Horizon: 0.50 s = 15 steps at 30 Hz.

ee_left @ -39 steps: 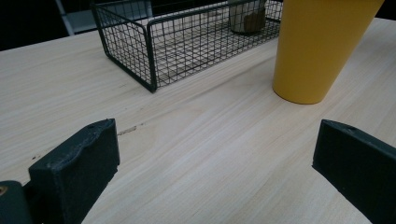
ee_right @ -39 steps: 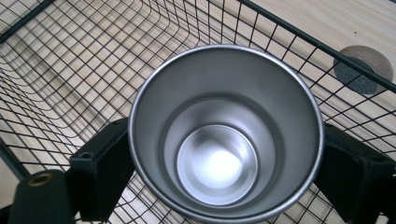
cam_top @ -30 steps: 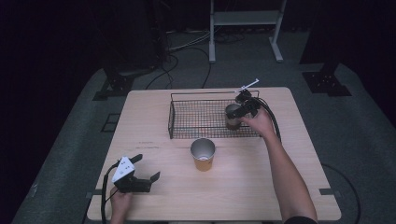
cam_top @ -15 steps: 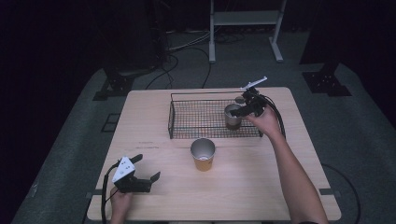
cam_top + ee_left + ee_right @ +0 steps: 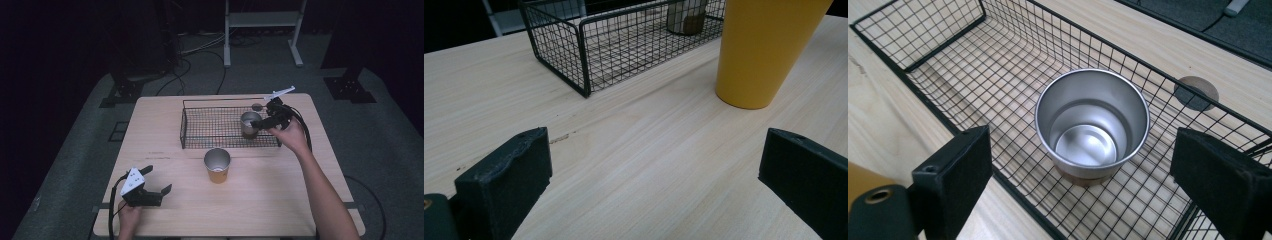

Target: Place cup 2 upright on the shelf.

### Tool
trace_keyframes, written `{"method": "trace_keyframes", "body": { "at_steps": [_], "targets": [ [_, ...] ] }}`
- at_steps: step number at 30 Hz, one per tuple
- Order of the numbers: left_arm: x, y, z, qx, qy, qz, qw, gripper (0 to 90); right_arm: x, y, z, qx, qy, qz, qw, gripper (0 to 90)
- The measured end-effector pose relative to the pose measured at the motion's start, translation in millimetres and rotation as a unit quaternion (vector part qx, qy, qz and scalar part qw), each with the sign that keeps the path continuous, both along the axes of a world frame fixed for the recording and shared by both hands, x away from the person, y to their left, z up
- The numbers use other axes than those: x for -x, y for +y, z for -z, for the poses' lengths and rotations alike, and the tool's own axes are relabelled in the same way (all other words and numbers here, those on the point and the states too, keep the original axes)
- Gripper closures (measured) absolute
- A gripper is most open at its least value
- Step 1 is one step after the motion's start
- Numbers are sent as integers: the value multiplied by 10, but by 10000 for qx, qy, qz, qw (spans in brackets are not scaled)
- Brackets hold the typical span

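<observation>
The left gripper (image 5: 152,190) is resting near the bench's (image 5: 300,210) front edge, jaws apart and empty. The yellow cup (image 5: 217,165) is standing mid-bench, apparently still to be moved. Farther off, the right gripper (image 5: 257,124) is hovering, jaws spread, over the steel cup (image 5: 1092,129) standing upright in the wire basket (image 5: 210,127), beside its right wall; plenty of basket floor is lying open leftward.

Left gripper view: yellow cup (image 5: 769,50) cut off by the top edge at 1 o'clock — rim out of frame. Steel cup (image 5: 686,16) in the wire basket (image 5: 589,55) at 12 o'clock, only its lower part in frame.

High view: steel cup's near side sits behind basket mesh and right gripper (image 5: 256,125) — base contact too small to tell. Person's forearms cut off at 6 o'clock.
</observation>
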<state>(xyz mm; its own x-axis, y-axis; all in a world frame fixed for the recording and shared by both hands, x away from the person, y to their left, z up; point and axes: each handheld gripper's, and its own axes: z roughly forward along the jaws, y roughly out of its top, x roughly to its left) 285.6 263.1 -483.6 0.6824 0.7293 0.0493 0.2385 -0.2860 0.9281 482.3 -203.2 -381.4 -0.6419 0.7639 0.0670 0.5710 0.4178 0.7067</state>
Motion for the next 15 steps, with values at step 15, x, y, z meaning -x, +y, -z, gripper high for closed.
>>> {"method": "trace_keyframes", "body": {
  "at_steps": [15],
  "targets": [
    [-1, 2, 0, 8, 6, -11, 10000, 0, 372, -25, -66, 15, -184, -344, 9992, 94]
  ]
}}
